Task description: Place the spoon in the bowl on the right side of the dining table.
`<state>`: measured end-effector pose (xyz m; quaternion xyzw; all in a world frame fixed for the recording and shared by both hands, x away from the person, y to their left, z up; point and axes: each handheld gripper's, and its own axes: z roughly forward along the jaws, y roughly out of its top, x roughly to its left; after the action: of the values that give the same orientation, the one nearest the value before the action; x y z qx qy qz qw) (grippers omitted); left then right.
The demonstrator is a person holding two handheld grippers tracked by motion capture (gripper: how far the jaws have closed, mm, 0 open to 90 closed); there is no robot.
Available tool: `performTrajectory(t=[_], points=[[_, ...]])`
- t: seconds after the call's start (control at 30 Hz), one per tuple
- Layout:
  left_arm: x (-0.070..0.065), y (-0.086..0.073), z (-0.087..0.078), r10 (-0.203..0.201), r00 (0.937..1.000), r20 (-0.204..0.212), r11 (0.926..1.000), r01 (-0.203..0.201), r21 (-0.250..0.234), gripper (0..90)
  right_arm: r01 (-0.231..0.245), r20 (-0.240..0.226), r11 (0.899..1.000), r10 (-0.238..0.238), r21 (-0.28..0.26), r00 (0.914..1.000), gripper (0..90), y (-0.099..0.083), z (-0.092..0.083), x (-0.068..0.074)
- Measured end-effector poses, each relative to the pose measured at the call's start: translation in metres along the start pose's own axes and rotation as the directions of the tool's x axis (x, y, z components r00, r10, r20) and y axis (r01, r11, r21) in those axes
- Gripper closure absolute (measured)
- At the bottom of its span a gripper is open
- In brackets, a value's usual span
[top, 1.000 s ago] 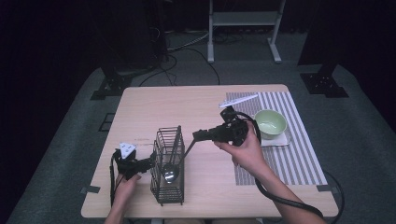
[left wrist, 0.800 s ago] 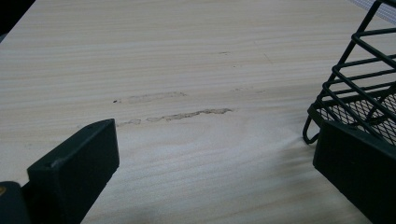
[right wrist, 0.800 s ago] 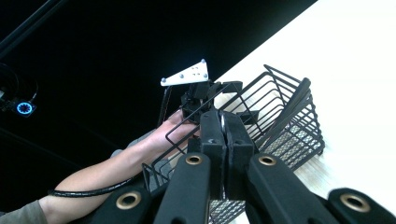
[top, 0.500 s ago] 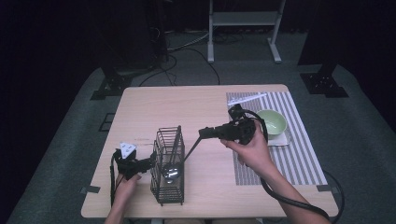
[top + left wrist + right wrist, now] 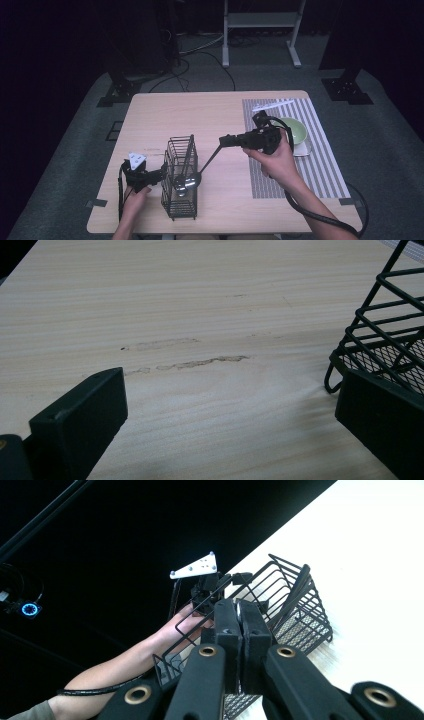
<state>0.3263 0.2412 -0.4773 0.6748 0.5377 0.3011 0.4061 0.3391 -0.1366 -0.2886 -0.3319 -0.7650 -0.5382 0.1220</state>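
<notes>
While the counter (image 5: 220, 115) carries the wire basket (image 5: 180, 192) near its front left, the right hand-held gripper (image 5: 226, 141), jaws pinched on a ladle handle (image 5: 212, 155), should lower it slowly, bowl clearing the rim. The left hand-held gripper (image 5: 161, 172) gapes wide beside the basket, steadying nothing yet.

The table (image 5: 210, 115) is pale wood. The wire basket (image 5: 180, 190) is black. The placemat (image 5: 325, 170) has grey and white stripes, and the bowl (image 5: 295, 131) is light green.
</notes>
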Motion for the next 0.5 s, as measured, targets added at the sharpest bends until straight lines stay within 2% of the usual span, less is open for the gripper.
performTrajectory(t=[0.5], points=[[0.000, 0.000, 0.000, 0.001, 1.0000, -0.002, 1.0000, -0.001, 0.000, 0.0, -0.015, 0.019, 1.000, 0.016, -0.017, 0.9997, 88.7, -0.004, -0.016, -0.006]])
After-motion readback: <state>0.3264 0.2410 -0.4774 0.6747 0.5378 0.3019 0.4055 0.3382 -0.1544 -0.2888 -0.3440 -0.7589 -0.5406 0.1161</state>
